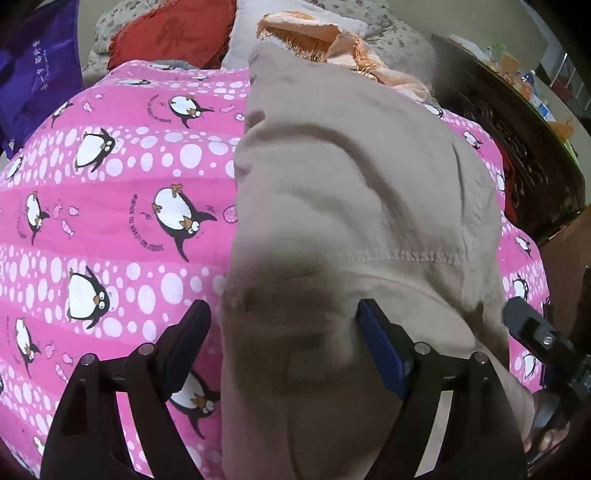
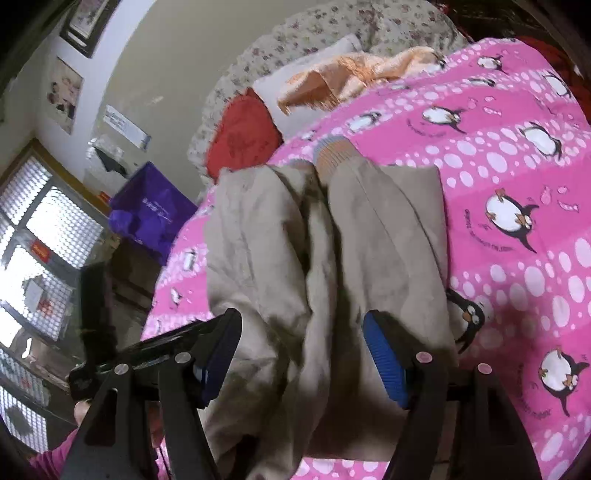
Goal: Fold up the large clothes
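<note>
Cloth fills the left wrist view: a big beige garment (image 1: 354,206) lies on a pink penguin sheet (image 1: 110,192) on the bed. The left gripper (image 1: 280,339) hangs low over the near end of the garment. Its tongs stand wide, one finger over the sheet and one against the cloth, and they pinch nothing. Behind are a red cushion (image 1: 173,33), an orange towel (image 1: 332,40) and a purple bag (image 1: 33,74).

In the right wrist view the same beige garment (image 2: 332,251) runs away from the camera, with a striped cuff (image 2: 334,153) at its far end. The right gripper (image 2: 301,350) has its tongs wide too, with garment folds between them. I cannot tell if the blue pads (image 2: 386,365) press on it. The other gripper (image 2: 155,347) shows at the left.
</note>
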{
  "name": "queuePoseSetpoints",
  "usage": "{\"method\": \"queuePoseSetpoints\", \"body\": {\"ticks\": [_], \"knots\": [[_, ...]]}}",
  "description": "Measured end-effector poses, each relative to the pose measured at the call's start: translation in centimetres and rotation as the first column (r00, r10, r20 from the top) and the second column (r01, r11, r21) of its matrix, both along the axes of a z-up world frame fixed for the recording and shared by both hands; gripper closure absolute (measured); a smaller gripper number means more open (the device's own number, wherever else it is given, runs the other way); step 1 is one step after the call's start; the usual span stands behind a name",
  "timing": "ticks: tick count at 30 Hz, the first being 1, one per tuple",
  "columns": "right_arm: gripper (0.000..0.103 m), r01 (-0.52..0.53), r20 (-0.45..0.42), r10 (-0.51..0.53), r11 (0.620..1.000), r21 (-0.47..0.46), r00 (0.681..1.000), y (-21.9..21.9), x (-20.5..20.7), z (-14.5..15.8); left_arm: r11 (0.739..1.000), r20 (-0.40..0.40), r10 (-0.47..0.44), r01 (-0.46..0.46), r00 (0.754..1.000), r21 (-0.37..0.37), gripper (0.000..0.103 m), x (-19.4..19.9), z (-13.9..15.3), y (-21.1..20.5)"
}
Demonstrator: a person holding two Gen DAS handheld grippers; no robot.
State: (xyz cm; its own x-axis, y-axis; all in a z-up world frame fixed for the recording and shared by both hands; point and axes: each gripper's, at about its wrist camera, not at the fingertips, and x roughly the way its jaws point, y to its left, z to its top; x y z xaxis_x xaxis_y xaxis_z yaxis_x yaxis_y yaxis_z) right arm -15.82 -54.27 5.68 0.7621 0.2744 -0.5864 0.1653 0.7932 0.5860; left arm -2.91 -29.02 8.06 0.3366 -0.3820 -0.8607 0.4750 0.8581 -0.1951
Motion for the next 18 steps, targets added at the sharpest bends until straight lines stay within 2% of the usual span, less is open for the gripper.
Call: {"method": "queuePoseSetpoints", "body": {"ticks": [3,7,8,9,10,11,14,16,17,18], "knots": [[0.032,-0.017,0.036,0.017,1.0,0.005,0.999,-0.2,0.5,0.6,1.0,-0.008,-0.004,0.004,1.0,-0.01,0.021,0.0,-0.1,0.1],[0.032,-0.044,-0.018,0.044,0.999,0.021,0.999,-0.2,4.1,-0.5,0.999,-0.054,0.02,-0.022,0.998,-0.039,0.02,0.3,-0.6,0.6],[0.036,-0.038,-0.026,0.038,0.999,0.023,0.999,-0.1,4.7,-0.8,0.999,-0.06,0.024,-0.026,0.998,-0.04,0.02,0.3,-0.6,0.7],[0.052,-0.044,-0.013,0.044,0.999,0.028,0.999,0.2,5.1,-0.8,0.999,-0.059,0.026,-0.028,0.998,-0.037,0.02,0.3,-0.5,0.7],[0.065,-0.063,0.017,0.063,0.998,0.026,0.998,0.8,5.4,-0.6,0.999,-0.049,0.025,-0.027,0.998,-0.031,0.02,0.1,-0.2,0.7],[0.083,-0.069,0.032,0.068,0.998,0.008,0.997,1.2,5.5,-0.2,0.999,-0.034,0.025,-0.026,0.999,-0.025,0.02,0.0,0.1,0.7],[0.083,-0.073,0.066,0.077,0.995,-0.064,0.995,2.3,5.3,1.1,1.0,0.002,0.012,-0.012,1.0,-0.019,0.02,-0.3,1.0,0.8],[0.079,-0.089,0.077,0.097,0.992,-0.092,0.992,2.9,5.4,1.6,1.0,-0.003,0.021,-0.022,1.0,-0.021,0.02,-0.1,0.9,0.8],[0.074,-0.091,0.062,0.098,0.991,-0.101,0.993,3.1,5.8,1.4,0.999,-0.014,0.027,-0.028,1.0,-0.021,0.02,0.0,0.7,0.8],[0.061,-0.088,0.028,0.091,0.992,-0.091,0.995,3.1,6.4,0.9,0.999,-0.034,0.033,-0.034,0.999,-0.025,0.02,0.0,0.3,0.8]]}}
